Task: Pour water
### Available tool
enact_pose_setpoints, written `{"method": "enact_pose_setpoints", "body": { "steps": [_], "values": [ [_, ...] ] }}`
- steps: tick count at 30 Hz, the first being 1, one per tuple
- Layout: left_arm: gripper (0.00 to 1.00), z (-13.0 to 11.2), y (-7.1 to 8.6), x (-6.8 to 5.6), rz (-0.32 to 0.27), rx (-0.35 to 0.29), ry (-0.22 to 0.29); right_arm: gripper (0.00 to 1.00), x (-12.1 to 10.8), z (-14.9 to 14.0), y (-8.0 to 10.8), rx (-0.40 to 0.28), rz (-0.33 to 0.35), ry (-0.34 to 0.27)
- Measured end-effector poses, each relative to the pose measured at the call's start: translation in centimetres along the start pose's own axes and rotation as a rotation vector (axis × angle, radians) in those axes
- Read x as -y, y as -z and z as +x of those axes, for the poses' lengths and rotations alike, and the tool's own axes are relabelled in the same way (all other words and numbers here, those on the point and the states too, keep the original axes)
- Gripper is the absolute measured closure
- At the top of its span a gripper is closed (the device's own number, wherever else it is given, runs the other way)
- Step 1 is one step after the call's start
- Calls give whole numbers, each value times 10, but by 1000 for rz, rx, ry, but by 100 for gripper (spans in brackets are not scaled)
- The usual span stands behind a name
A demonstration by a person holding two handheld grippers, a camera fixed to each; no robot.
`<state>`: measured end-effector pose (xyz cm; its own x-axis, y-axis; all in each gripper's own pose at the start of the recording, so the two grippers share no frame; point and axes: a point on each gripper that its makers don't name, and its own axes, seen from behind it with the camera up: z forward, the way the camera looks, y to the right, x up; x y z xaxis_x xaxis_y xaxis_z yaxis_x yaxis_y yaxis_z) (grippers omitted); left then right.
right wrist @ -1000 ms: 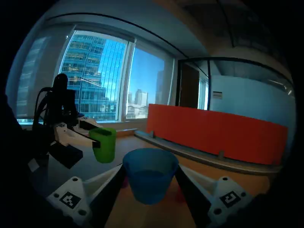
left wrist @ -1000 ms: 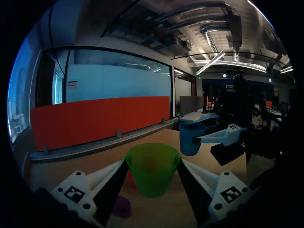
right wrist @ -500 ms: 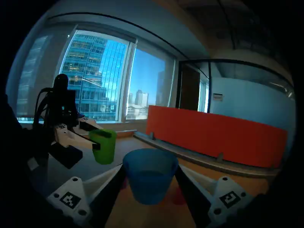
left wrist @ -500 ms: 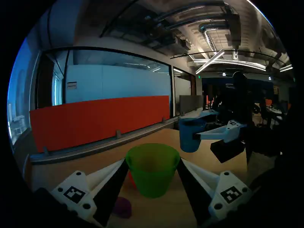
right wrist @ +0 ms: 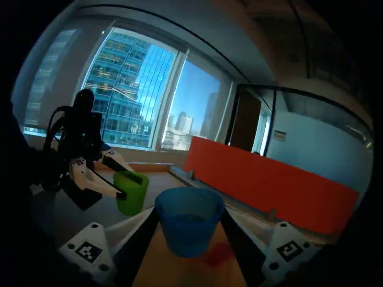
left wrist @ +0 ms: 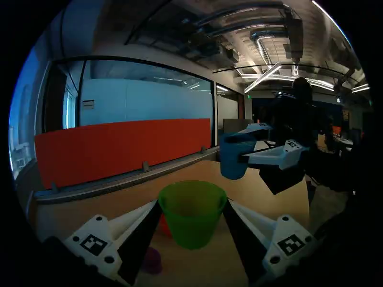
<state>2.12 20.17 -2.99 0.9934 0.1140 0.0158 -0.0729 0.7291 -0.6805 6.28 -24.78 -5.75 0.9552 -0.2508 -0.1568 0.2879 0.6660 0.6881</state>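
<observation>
My left gripper (left wrist: 192, 217) is shut on a green cup (left wrist: 192, 213), upright and held above the wooden table (left wrist: 249, 189). Up and to the right in the left gripper view, the right gripper (left wrist: 249, 154) carries a blue cup (left wrist: 233, 158), tilted a little toward the green one. In the right gripper view, my right gripper (right wrist: 189, 225) is shut on the blue cup (right wrist: 189, 225), which has water in it. The left gripper (right wrist: 117, 184) with the green cup (right wrist: 130, 192) hangs at the left there.
A red partition (left wrist: 119, 148) and a metal rail (left wrist: 124, 179) run along the table's far edge. A small red thing (right wrist: 218, 253) and a purple thing (left wrist: 152, 260) lie on the table below the cups. Tall windows (right wrist: 143, 110) stand behind the left gripper.
The right gripper has lifted the blue cup, moved it closer to the green cup and begun to tilt it. The green cup has stayed in place.
</observation>
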Motion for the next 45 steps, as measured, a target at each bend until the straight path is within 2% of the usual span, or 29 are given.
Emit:
{"method": "enact_pose_setpoints", "body": {
  "steps": [26,45],
  "values": [
    [13,-4,-15,-10,-42,-12,21,10,1,46,-31,25,34,356],
    [13,0,-17,-12,-51,-19,20,10,3,67,-54,14,31,550]
  ]
}}
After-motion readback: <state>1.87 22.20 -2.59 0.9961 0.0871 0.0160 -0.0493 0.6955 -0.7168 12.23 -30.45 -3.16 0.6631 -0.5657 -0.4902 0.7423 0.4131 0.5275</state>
